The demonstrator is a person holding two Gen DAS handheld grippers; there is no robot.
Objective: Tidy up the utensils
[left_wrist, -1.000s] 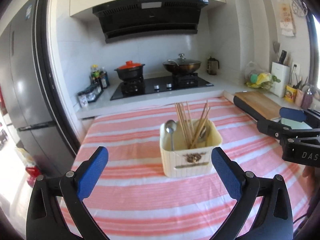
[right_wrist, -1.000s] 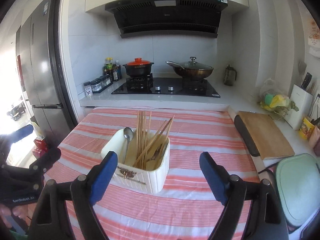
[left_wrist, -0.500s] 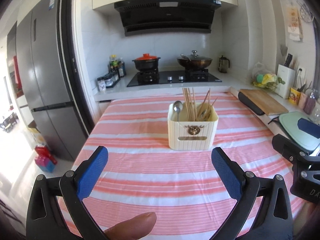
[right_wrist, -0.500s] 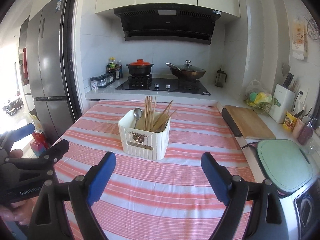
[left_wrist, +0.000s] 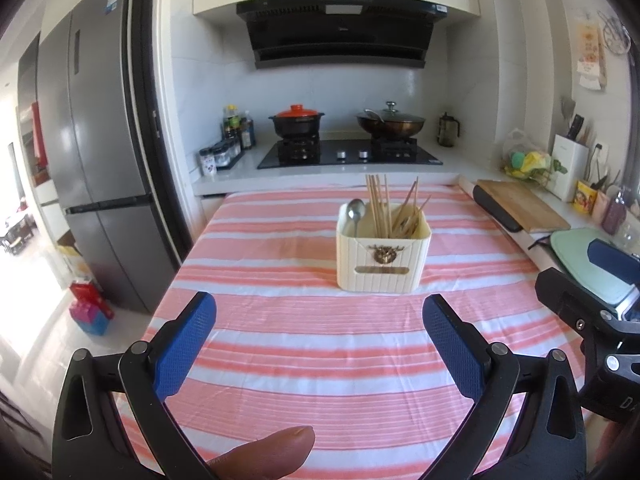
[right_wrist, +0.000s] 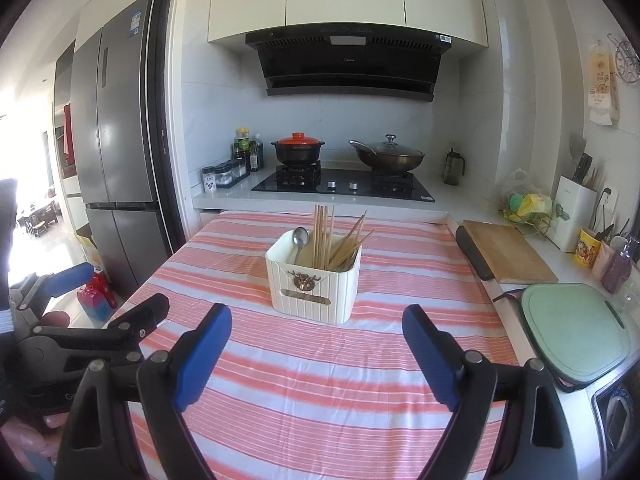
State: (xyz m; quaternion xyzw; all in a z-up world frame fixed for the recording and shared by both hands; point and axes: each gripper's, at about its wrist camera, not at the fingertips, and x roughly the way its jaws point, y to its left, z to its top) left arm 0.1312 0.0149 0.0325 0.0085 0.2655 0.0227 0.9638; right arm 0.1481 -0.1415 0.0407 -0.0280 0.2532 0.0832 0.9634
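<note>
chopsticks (left_wrist: 383, 204) and a metal spoon (left_wrist: 355, 213) are standing together in a cream ribbed utensil holder (left_wrist: 382, 258), the spoon leaning in its left part with the bowl up, one bundle of sticks upright in the middle and another bundle tilting toward the right. the holder is sitting on a pink and white striped tablecloth (left_wrist: 320, 344), toward the far edge of the table and a little right of its centre line in the left wrist view, with a brass emblem and a slot plate facing the cameras.

the left gripper (left_wrist: 318, 340) is hovering over the near edge of the table, its blue-padded fingers (left_wrist: 186, 342) spread wide apart and gripping nothing, well short of the holder; a fingertip (left_wrist: 268, 454) is showing at the bottom of that view. the right gripper (right_wrist: 316, 350) is likewise hanging above the near part of the cloth with its pads set wide and nothing between them, the holder lying beyond the gap and apart from it.

behind the table's far edge a counter (right_wrist: 452, 194) is carrying a black hob (right_wrist: 344, 184) with a red-lidded pot (right_wrist: 298, 148) and a lidded wok (right_wrist: 388, 156). a wooden cutting board (right_wrist: 504, 252) is lying along the right edge, beside the table.
</note>
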